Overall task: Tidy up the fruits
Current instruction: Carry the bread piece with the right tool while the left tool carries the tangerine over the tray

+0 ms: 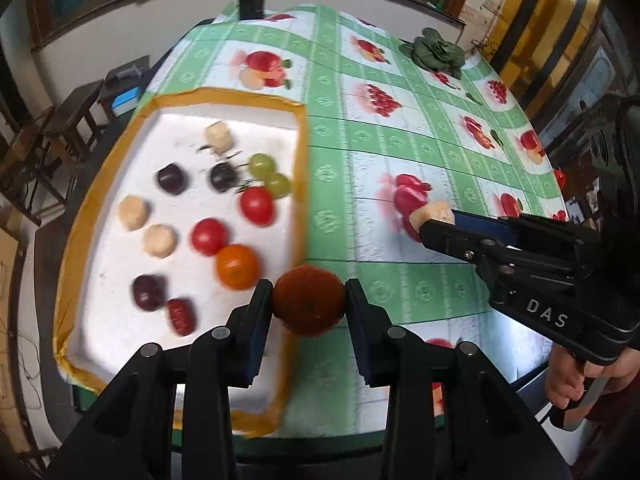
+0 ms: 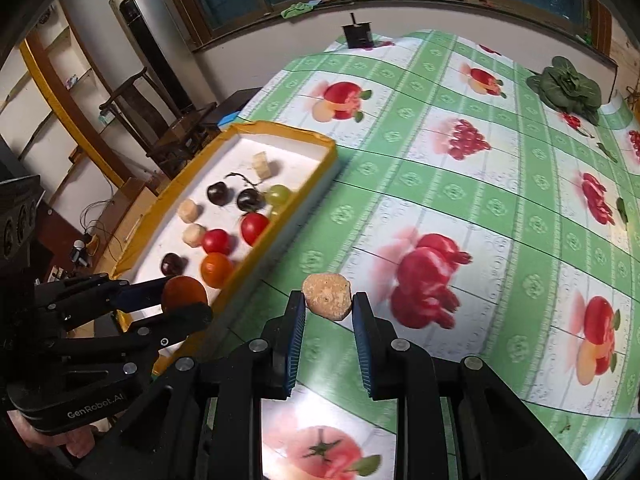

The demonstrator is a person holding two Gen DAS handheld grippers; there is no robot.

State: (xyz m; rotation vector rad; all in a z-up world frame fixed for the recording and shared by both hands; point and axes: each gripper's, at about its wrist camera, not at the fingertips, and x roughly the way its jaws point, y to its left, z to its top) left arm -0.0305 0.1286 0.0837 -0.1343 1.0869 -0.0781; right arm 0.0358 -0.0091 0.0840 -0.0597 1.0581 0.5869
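My left gripper [image 1: 309,300] is shut on a round orange-red fruit [image 1: 309,300], held above the near right edge of the white tray with a yellow rim [image 1: 302,152]. The same fruit [image 2: 184,292] and left gripper [image 2: 186,296] show at the left of the right wrist view. My right gripper [image 2: 328,306] is shut on a pale beige fruit chunk [image 2: 327,295] above the tablecloth, right of the tray [image 2: 320,168]. In the left wrist view that chunk [image 1: 430,213] sticks out of the right gripper [image 1: 434,220]. The tray holds several fruits: tomatoes [image 1: 256,205], an orange [image 1: 237,266], dark plums [image 1: 171,178], green grapes [image 1: 262,165] and beige chunks [image 1: 134,212].
A green checked tablecloth with fruit prints [image 1: 400,152] covers the table. A leafy green vegetable [image 2: 568,86] lies at the far right, a small black box [image 2: 357,36] at the far edge. Chairs [image 2: 160,120] and shelves stand left of the table.
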